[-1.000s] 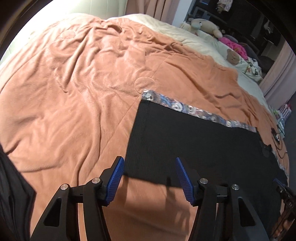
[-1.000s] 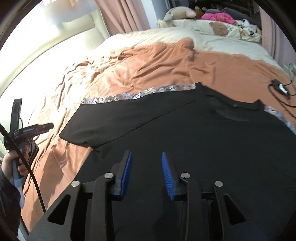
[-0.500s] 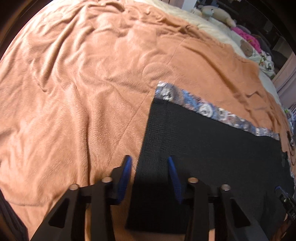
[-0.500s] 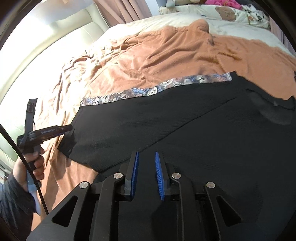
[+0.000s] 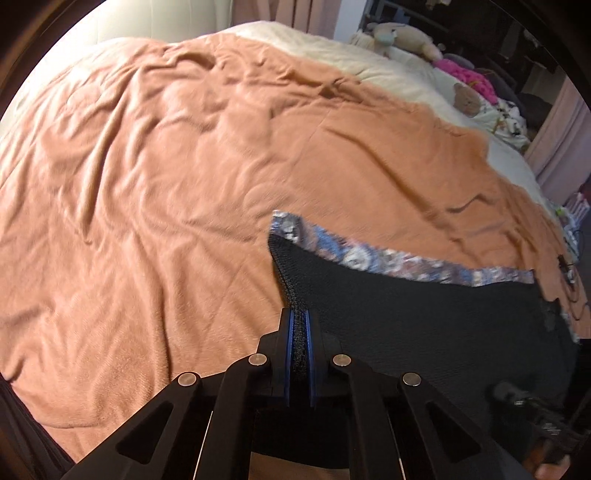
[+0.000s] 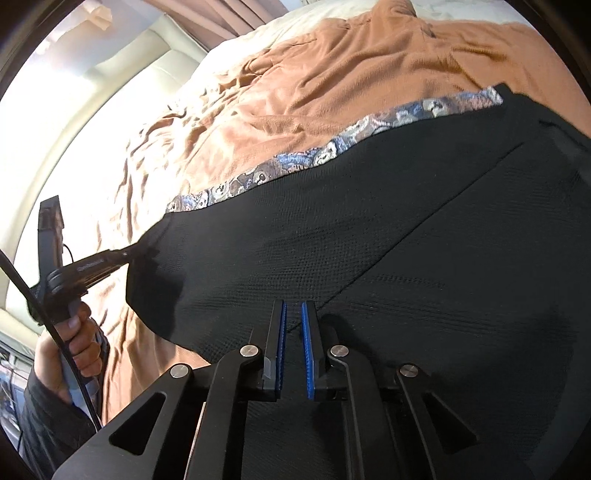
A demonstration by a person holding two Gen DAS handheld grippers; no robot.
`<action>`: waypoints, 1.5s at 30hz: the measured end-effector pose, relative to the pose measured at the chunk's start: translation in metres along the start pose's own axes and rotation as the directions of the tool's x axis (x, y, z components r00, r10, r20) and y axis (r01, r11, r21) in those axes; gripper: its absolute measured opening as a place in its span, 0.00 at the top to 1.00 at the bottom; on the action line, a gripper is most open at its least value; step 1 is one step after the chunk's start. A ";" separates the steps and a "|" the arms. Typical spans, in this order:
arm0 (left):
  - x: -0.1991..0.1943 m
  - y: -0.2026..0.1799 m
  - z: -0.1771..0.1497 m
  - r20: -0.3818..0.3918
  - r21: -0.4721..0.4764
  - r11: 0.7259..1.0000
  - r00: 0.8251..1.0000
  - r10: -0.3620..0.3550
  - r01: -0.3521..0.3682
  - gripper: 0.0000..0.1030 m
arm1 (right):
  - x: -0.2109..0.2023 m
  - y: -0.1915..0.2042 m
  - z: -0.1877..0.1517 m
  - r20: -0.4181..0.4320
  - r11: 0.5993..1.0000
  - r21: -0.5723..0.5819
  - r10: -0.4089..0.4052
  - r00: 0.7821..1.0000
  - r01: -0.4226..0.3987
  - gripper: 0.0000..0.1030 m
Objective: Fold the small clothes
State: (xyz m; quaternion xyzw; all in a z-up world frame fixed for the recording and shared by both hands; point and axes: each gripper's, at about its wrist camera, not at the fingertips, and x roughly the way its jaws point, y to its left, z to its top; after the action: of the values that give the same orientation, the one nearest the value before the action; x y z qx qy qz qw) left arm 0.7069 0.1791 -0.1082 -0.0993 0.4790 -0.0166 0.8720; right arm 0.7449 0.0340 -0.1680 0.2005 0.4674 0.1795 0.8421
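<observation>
Left wrist view: both claws pinching black garment [image 5: 424,314].
Left gripper [image 5: 300,325] clamps the sleeve's end hem; right gripper [image 6: 292,321] nips fabric where sleeve meets body. Garment lies spread on orange blanket [image 5: 166,166], patterned trim [image 6: 314,155] along far edge.

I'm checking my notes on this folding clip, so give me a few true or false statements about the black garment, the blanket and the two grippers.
1. The left gripper is shut on the black garment's edge. True.
2. The black garment lies on a green blanket. False: the blanket is orange-brown.
3. A patterned band runs along the garment's far edge. True.
4. The right gripper stands wide open. False: its pads are nearly together over the black fabric.
5. Stuffed toys sit at the far end of the bed. True.
</observation>
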 end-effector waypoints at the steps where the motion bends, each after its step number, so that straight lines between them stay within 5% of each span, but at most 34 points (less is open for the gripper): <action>1: -0.005 -0.009 0.004 0.005 0.017 0.999 1.000 -0.027 0.027 0.94 | 0.002 -0.001 0.000 -0.004 1.000 0.008 0.006 1.000 -0.006 0.97; 10: -0.054 -0.053 0.022 0.070 0.079 0.993 0.993 -0.095 0.089 0.95 | 0.038 -0.012 0.007 -0.039 0.993 0.096 0.068 0.997 -0.064 0.97; 17: -0.080 -0.104 0.027 0.083 0.141 0.981 0.985 -0.148 0.136 0.95 | 0.004 -0.020 0.010 -0.044 0.989 0.114 0.098 0.994 -0.092 0.96; 20: -0.085 -0.127 0.023 0.079 0.170 0.974 0.983 -0.164 0.149 0.95 | -0.015 -0.024 0.012 -0.031 0.990 0.109 0.098 0.995 -0.094 0.87; 22: -0.088 -0.142 0.021 0.075 0.185 0.970 0.982 -0.174 0.158 0.95 | -0.030 -0.029 0.011 -0.021 0.990 0.099 0.100 0.995 -0.097 0.60; 24: -0.091 -0.158 0.019 0.070 0.205 0.965 0.980 -0.184 0.166 0.95 | -0.049 -0.037 0.007 0.012 0.991 0.095 0.097 0.995 -0.098 0.51; 33: -0.090 -0.236 0.003 0.016 0.301 0.930 0.973 -0.229 0.213 0.94 | -0.095 -0.084 0.001 0.052 0.984 0.147 0.092 0.994 -0.098 0.51; 37: -0.072 -0.271 -0.015 -0.092 0.330 0.895 0.954 -0.287 0.301 0.94 | -0.113 -0.104 -0.005 0.065 0.983 0.158 0.084 0.994 -0.094 0.51; 39: -0.066 -0.282 -0.021 -0.124 0.357 0.884 0.954 -0.275 0.301 0.84 | -0.122 -0.114 -0.007 0.065 0.982 0.164 0.084 0.994 -0.093 0.51; 42: -0.067 -0.286 -0.026 -0.108 0.371 0.886 0.961 -0.256 0.278 0.58 | -0.130 -0.126 -0.012 0.064 0.981 0.178 0.070 0.996 -0.080 0.38; 45: -0.066 -0.277 -0.026 -0.089 0.347 0.903 0.968 -0.236 0.253 0.54 | -0.137 -0.138 -0.014 0.076 0.974 0.206 0.083 0.994 -0.097 0.35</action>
State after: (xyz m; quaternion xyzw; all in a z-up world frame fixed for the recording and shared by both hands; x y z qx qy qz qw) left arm 0.6676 -0.0879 -0.0143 0.0010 0.4714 -0.2143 0.8555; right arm 0.6806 -0.1486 -0.1470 0.3150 0.4458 0.1603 0.8224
